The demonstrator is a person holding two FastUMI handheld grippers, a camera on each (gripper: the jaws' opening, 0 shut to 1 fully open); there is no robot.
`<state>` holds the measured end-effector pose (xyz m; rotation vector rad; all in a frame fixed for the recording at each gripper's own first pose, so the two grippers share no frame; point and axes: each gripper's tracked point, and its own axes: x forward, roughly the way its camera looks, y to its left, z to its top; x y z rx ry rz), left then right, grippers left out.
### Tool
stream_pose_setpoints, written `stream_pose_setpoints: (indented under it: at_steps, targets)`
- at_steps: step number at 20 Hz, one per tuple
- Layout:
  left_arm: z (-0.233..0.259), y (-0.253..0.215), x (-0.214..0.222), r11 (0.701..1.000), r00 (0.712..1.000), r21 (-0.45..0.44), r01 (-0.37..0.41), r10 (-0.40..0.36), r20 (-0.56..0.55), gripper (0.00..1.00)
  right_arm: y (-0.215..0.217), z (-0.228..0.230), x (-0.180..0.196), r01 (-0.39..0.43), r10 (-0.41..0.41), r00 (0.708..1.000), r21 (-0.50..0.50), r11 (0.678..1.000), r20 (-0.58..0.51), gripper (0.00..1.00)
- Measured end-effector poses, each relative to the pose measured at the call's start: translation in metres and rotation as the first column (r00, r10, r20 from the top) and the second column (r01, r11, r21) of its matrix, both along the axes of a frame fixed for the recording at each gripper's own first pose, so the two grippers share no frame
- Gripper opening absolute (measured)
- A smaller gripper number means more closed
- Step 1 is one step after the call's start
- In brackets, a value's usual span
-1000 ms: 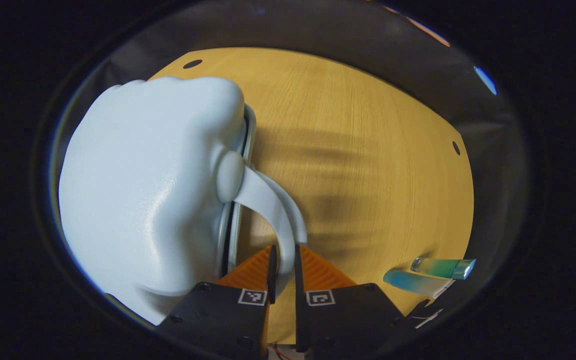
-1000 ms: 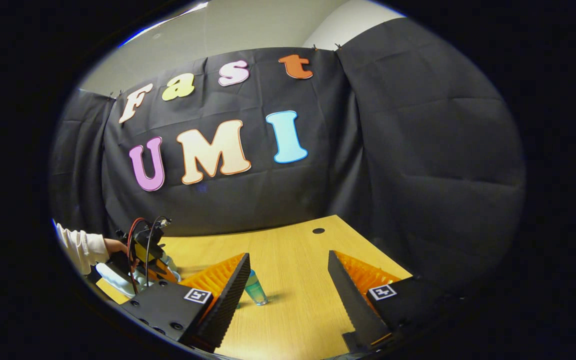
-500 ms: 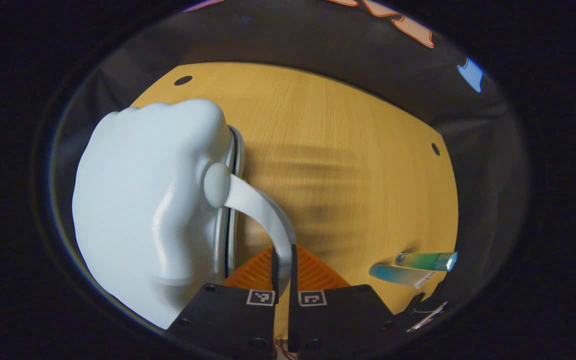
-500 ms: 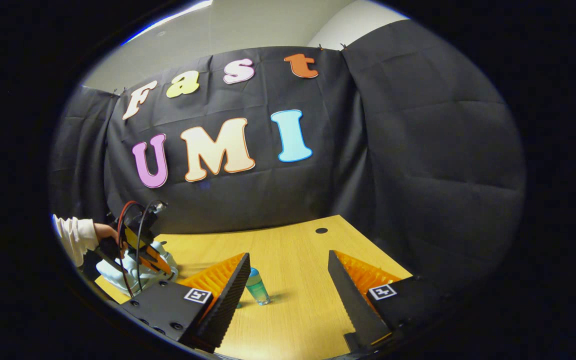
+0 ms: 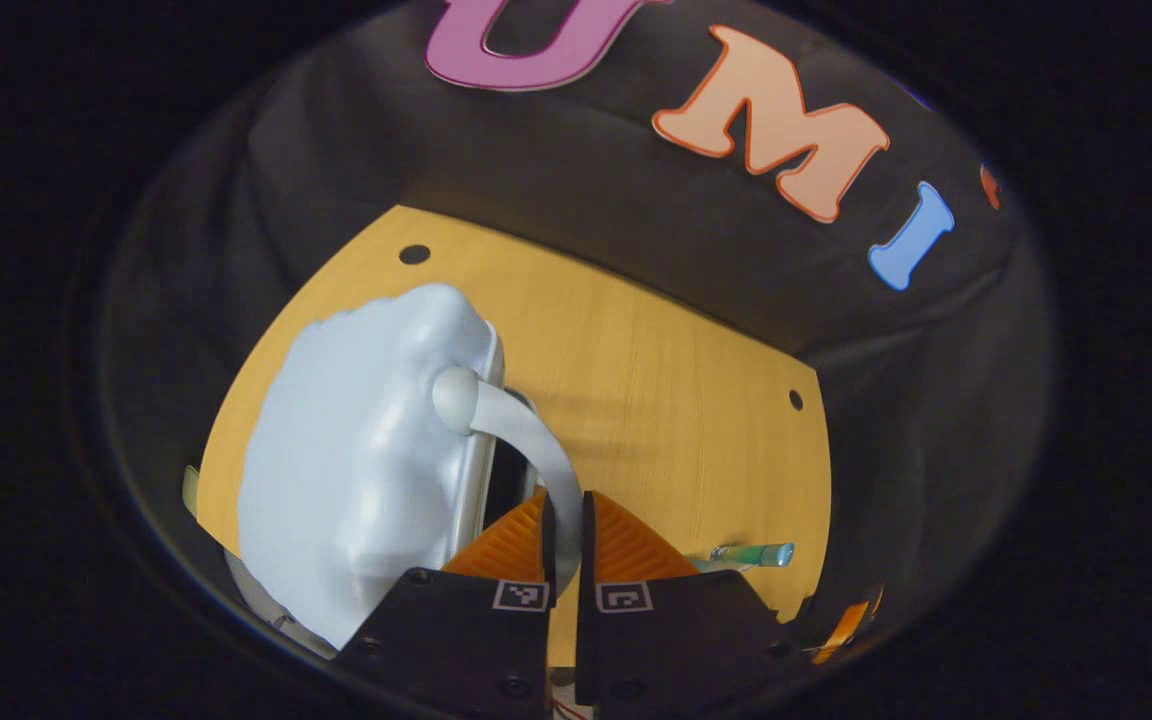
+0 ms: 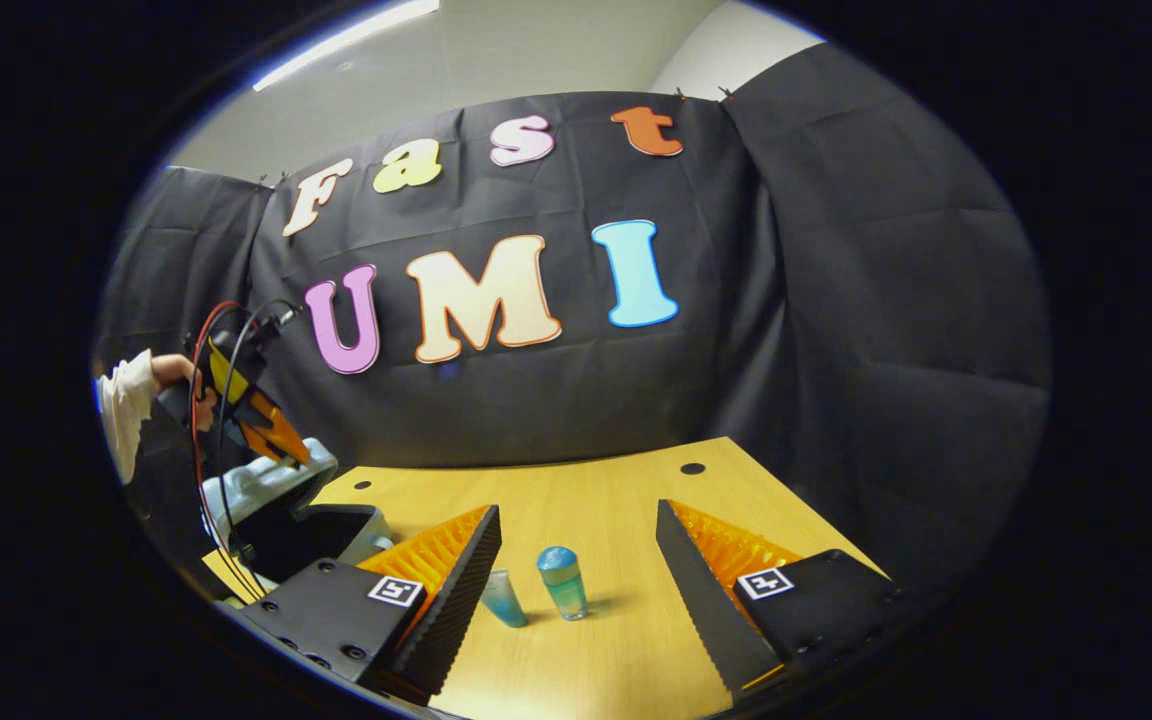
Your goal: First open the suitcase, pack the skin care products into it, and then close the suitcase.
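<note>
now | left gripper (image 5: pixel 563 525) fingers clamped on suitcase handle (image 5: pixel 526 435) | right gripper (image 6: pixel 576 560) fingers apart | no readable labels

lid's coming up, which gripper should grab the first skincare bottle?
Right. The right gripper is open, with the upright teal bottle between its fingers; the left gripper is clamped on the pale blue suitcase's handle.

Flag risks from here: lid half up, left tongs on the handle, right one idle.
1. The left tongs pinch only the thin handle strap of the suitcase lid; a slip could let the lid drop shut.
2. The two skincare bottles stand near the open right tongs; a careless move might knock them over.
</note>
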<state>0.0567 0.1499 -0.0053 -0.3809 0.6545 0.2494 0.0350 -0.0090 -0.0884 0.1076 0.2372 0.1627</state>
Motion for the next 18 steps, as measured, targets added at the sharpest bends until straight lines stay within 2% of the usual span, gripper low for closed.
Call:
stream_pose_setpoints:
  at_steps: [4, 9, 13, 16, 18]
  targets:
    - [0.059, 0.063, -0.037, 0.996, 0.993, 0.047, -0.080, 0.075, 0.092, 0.03, 0.032, 0.000, 0.006, -0.046, 0.046, 0.999, -0.001, 0.999, 0.010, 0.98]
    - [0.092, 0.156, -0.084, 0.973, 0.977, 0.134, -0.186, 0.168, 0.135, 0.03, 0.068, 0.003, 0.011, -0.059, 0.058, 0.998, 0.009, 0.998, 0.028, 0.98]
    - [0.088, 0.215, -0.109, 0.950, 0.973, 0.216, -0.225, 0.207, 0.102, 0.02, 0.086, 0.003, 0.014, -0.046, 0.046, 0.998, 0.006, 0.999, 0.030, 0.98]
    - [0.077, 0.267, -0.128, 0.914, 0.973, 0.332, -0.231, 0.226, 0.057, 0.02, 0.094, 0.008, 0.013, -0.024, 0.024, 0.999, -0.009, 1.000, 0.040, 0.98]
    - [0.066, 0.290, -0.135, 0.909, 0.974, 0.353, -0.222, 0.223, 0.037, 0.02, 0.099, 0.007, 0.014, -0.013, 0.013, 0.999, -0.021, 1.000, 0.041, 0.98]
